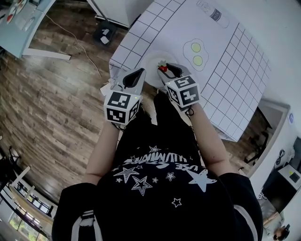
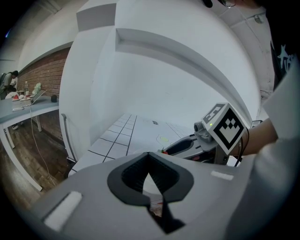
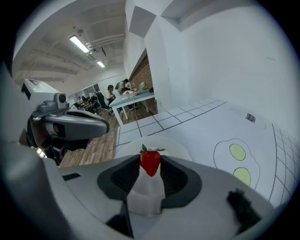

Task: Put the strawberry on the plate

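Observation:
A red strawberry (image 3: 150,162) with green leaves is pinched at the tips of my right gripper (image 3: 150,158), which is shut on it. It hangs over the near part of a white round plate (image 3: 176,142). In the head view the strawberry (image 1: 162,68) sits at the right gripper (image 1: 165,69) tips, over the plate (image 1: 153,60) near the table's front corner. My left gripper (image 1: 140,71) is beside it on the left, its jaws meeting at the tips with nothing between them. From the left gripper (image 2: 149,154) view, the right gripper (image 2: 186,145) lies just ahead to the right.
The table carries a white mat with a black grid (image 1: 235,70), a printed pair of fried eggs (image 1: 197,52) and a printed bottle (image 1: 214,13). The table's corner edge (image 1: 113,63) drops to a wooden floor (image 1: 51,94). A light blue table (image 1: 19,26) stands far left.

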Motion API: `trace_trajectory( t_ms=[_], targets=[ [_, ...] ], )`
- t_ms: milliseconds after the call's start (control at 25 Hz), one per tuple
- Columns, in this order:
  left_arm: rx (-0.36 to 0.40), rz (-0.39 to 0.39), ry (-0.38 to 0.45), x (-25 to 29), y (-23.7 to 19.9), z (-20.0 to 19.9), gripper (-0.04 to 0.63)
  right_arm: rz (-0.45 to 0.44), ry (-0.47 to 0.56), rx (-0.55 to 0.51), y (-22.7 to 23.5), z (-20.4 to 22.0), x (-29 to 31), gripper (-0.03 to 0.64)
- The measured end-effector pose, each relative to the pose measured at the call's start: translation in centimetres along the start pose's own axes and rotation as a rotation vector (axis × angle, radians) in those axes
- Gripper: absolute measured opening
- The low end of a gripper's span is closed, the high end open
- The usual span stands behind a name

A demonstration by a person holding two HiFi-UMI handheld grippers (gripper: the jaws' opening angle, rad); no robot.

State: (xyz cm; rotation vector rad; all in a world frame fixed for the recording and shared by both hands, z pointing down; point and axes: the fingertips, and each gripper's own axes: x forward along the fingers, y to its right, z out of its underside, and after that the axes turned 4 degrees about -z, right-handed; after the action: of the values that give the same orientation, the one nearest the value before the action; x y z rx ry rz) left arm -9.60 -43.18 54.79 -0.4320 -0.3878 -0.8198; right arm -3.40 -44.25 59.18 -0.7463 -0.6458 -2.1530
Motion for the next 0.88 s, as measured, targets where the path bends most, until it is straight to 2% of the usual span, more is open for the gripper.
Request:
trace_trajectory(
  t_ms=[560,880],
  targets=[
    [-0.022,-0.031,0.003,-1.1,-1.5,0.6,0.009,0.037,-0.113,-0.066,-0.2,1.3,1.6,0.149],
    [-0.024,-0.048,0.032,-2.5,-2.4,0.2,0.009,0.071,-0.132,-0.068,-0.2,1.3,1.2,0.162]
  ],
)
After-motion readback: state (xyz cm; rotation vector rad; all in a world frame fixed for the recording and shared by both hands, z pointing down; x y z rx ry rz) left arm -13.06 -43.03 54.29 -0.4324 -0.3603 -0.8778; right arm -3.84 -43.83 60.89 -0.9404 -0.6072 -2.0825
